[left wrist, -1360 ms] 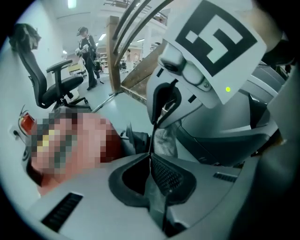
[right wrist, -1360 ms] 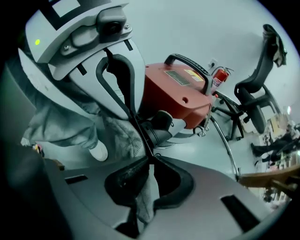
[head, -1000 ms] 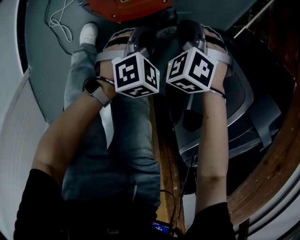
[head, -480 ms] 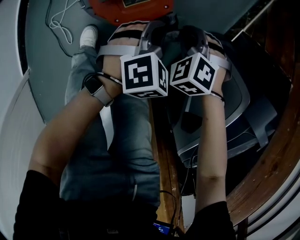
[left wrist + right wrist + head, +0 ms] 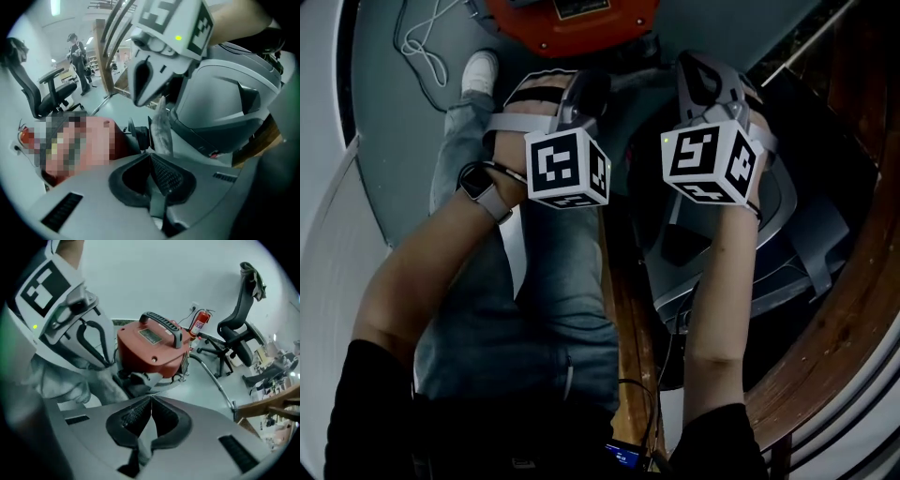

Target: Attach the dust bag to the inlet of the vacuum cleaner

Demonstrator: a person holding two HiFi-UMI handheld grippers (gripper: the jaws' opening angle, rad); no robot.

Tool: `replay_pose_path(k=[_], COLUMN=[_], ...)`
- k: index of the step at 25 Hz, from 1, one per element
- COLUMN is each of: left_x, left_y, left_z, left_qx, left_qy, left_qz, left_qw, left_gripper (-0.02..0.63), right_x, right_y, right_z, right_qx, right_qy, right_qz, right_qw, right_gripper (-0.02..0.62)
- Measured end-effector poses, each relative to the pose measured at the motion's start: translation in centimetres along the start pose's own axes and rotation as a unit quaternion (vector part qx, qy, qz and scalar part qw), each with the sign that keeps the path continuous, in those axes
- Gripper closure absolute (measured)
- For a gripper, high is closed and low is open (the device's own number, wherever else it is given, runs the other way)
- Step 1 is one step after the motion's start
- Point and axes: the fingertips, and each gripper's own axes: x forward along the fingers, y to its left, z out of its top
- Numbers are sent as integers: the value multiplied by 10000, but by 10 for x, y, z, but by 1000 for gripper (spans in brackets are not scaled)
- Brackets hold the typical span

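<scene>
Left gripper view showed the left gripper [image 5: 151,161] with its jaws pressed together on a pale fold of the dust bag [image 5: 161,133], just beside a black fitting [image 5: 139,136] on the orange vacuum cleaner [image 5: 150,351], which I judged to be the inlet. The right gripper [image 5: 150,404] had just squeezed tighter, jaws fully together, bag fabric pinched there too. The bag looked near the inlet but not yet on. Best play: hold both grips firm, stretch the opening taut, square it up, push on evenly.
</scene>
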Motion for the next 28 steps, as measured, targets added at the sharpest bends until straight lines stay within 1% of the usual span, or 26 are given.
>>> replay_pose_path(k=[2,4,7,8,11,12,13,14,16,18,20,23,26,28], left_x=[5,9,9,7,-3,-8,-13,-19,-31,-41,-49,-53,-43,-32], left_y=[2,3,3,3,5,6,9,13,22,32,44,67,88,99], left_z=[4,8,13,14,19,21,23,24,27,29,29,25,22,18], left_qx=[-93,-75,8,43,228,298,365,426,503,498,494,536,325,282], left_qy=[-41,-54,-38,-43,-205,-305,-398,-476,-609,-664,-614,-378,-42,226], left_qz=[-85,-137,-142,-144,-213,-263,-309,-343,-388,-433,-436,-321,-95,-66], left_qw=[9999,9999,9999,9999,9993,9987,9981,9974,9961,9956,9959,9973,9994,9993], left_gripper=[591,591,591,591,591,591,591,591,591,591,591,591,592,592], right_x=[-6,-11,-14,-12,4,10,16,21,30,36,38,41,44,45], right_y=[12,23,48,57,81,85,86,87,90,91,86,79,74,73], right_z=[-16,-26,-39,-42,-49,-49,-49,-48,-47,-47,-48,-44,-43,-43], right_qx=[443,1189,2261,2564,3347,3537,3679,3783,3922,3979,3956,3916,3763,3727], right_qy=[-44,-275,-626,-731,-1058,-1186,-1308,-1403,-1498,-1520,-1537,-1604,-1654,-1687], right_qz=[282,491,496,452,250,138,21,-76,-175,-278,-495,-731,-741,-794], right_qw=[9986,9913,9708,9627,9360,9277,9206,9150,9074,9043,9041,9031,9086,9090], right_gripper=[569,568,557,542,370,338,333,329,325,318,310,305,305,305])
